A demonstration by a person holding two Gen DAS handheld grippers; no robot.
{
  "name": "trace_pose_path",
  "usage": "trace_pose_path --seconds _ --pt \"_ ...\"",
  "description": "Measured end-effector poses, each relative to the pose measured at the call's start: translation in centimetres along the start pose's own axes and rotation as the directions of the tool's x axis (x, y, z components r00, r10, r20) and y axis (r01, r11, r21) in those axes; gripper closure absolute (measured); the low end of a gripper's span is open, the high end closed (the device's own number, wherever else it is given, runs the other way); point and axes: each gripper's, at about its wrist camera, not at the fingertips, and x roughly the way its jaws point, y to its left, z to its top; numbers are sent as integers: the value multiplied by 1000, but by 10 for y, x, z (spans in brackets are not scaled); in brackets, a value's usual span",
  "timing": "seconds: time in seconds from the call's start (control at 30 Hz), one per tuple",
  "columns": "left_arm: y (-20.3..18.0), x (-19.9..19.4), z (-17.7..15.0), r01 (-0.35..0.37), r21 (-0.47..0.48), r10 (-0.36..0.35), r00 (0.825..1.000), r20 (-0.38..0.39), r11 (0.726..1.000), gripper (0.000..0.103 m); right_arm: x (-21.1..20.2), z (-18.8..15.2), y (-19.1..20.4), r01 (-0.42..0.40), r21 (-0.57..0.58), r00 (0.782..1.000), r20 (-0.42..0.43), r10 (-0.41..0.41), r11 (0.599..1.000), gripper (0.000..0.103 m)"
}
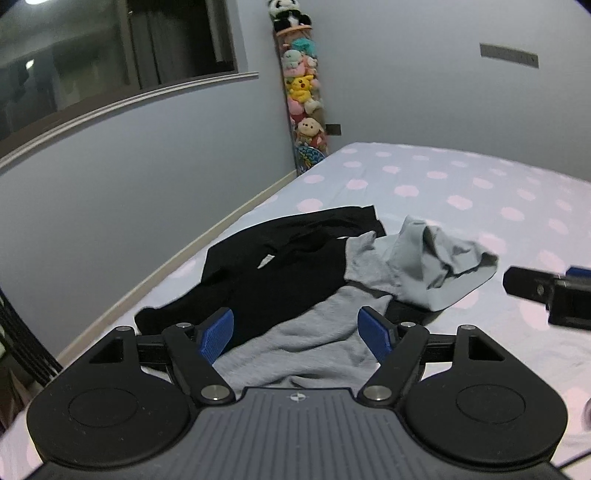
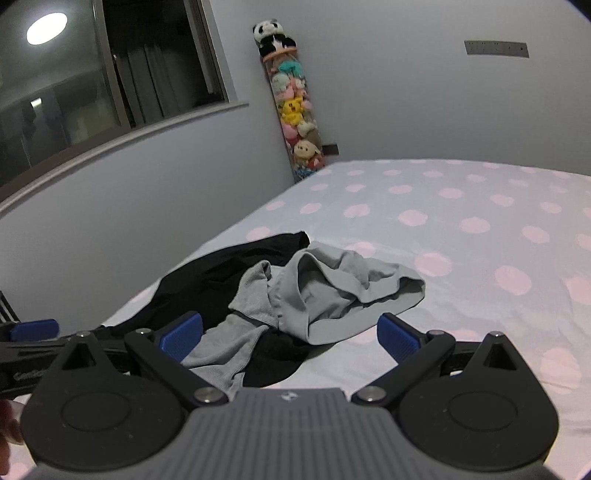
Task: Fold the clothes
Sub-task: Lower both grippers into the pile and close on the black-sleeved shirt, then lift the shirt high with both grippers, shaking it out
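On the bed [image 2: 461, 258], spread with a pink-dotted sheet, a crumpled clothes pile [image 1: 314, 273] lies near the grey wall [image 1: 155, 192]; left gripper [image 1: 299, 334] and right gripper [image 2: 291, 334] hover above it, jaws apart, holding nothing

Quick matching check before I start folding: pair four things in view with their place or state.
Things:
1. black garment
2. light grey garment
3. panda toy
4. left tool

Places or states:
A. on top of the tube of soft toys in the corner
B. open, holding nothing
C. crumpled at the right end of the pile
D. spread at the left end of the pile

Pairs: 1-D, 2-C, 3-A, 4-B
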Motion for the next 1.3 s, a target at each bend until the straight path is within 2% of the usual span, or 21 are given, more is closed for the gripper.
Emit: trace_pose_path --seconds 0.07,0.27,0.4,0.53,0.63,0.77,0.87,0.93,1.0,1.03,1.1,1.13,1.17,1.23,1.3 --pt "4 11 0 -2 22 2 1000 -8 1000 30 16 3 1 -4 -7 1000 -16 4 1000 1" --pt "23 53 0 40 49 -38 999 -33 998 29 66 5 19 -21 -149 998 -64 12 989 1" --pt "40 91 0 103 53 -99 992 -75 993 30 99 8 24 -44 -191 995 -94 27 981 2" --pt "53 129 7 134 27 -130 986 -101 991 30 132 11 26 -51 -227 994 -110 27 973 3" --pt "56 161 9 163 52 -157 982 -107 985 30 155 13 27 -74 -233 991 -125 46 970 4" --pt "57 198 8 136 110 -123 986 -115 985 30 186 10 35 -114 -260 985 -153 75 959 17" --pt "62 223 3 120 124 -101 984 -148 985 30 208 6 43 -134 -284 982 -167 89 949 19" --pt "64 235 -3 108 126 -85 980 -178 986 31 221 2 47 -136 -291 980 -180 86 947 28" --pt "70 242 -9 139 70 -123 973 -197 988 40 229 -3 50 -128 -297 979 -192 73 946 56" --pt "74 245 -11 165 20 -158 967 -200 986 54 231 -5 52 -128 -302 978 -196 70 945 62" --pt "80 245 -12 182 -70 -193 961 -198 981 65 229 -7 54 -134 -307 977 -202 73 942 94" --pt "81 243 -11 180 -80 -192 961 -198 980 83 225 -7 55 -128 -309 979 -193 70 942 97" --pt "80 241 -10 177 -83 -191 960 -204 981 92 219 -6 56 -122 -314 982 -178 68 942 97" --pt "76 234 -6 169 -91 -185 959 -216 981 96 204 -2 58 -121 -317 985 -155 74 941 98" --pt "75 221 -3 191 -111 -211 954 -213 975 99 183 3 58 -102 -306 990 -124 66 946 99"
